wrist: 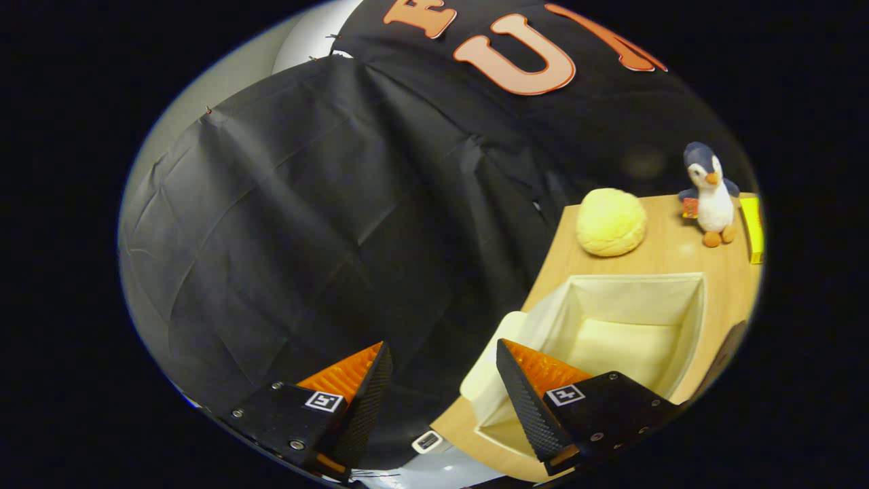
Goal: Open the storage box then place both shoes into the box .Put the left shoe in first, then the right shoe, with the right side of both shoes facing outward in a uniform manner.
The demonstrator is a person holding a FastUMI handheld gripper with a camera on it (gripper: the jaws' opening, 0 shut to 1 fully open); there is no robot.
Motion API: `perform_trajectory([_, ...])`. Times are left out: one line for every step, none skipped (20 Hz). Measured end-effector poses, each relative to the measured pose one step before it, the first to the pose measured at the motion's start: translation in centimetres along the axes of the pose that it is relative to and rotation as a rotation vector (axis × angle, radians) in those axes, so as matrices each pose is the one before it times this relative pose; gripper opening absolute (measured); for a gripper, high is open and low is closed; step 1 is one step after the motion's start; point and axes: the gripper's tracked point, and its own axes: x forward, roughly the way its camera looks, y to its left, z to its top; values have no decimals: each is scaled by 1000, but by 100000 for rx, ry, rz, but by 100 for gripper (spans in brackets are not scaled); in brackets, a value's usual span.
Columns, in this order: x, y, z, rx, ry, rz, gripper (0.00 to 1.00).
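A cream fabric storage box (pixel 669 285) stands open on the wooden table (pixel 669 255), its inside bare, with a pale flap (pixel 492 370) hanging at its near left side. My gripper (pixel 445 370) is open with nothing between its fingers. The right finger (pixel 526 401) hangs over the box's near left corner, and the left finger (pixel 363 394) is off the table's edge, in front of the black cloth.
Beyond the box on the table sit a round yellow plush (pixel 611 222) and a small penguin toy (pixel 709 197). A yellow box (pixel 752 229) lies at the table's far right. The table's left edge runs just left of the storage box.
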Motion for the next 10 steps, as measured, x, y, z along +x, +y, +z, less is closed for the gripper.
perform_trajectory([-1212,-2101,-243,-1797,-928,-4848,93])
perform_trajectory([-1265,-2250,-105,-1684,-1007,-4916,94])
perform_trajectory([-1126,-2474,-201,-1420,-950,-5029,95])
perform_trajectory([-999,-2765,-221,-900,-748,-5640,95])
perform_trajectory([-717,-2576,-213,-112,-311,-4832,95])
perform_trajectory([-443,-2513,-496,278,82,-4518,95])
perform_trajectory([-438,-2482,-403,164,273,-4392,95])
perform_trajectory([-273,-2116,-209,68,723,-4594,95])
perform_trajectory([-211,-2148,-316,-56,738,-4272,95])
perform_trajectory([-490,-2240,-732,-78,803,-4043,95])
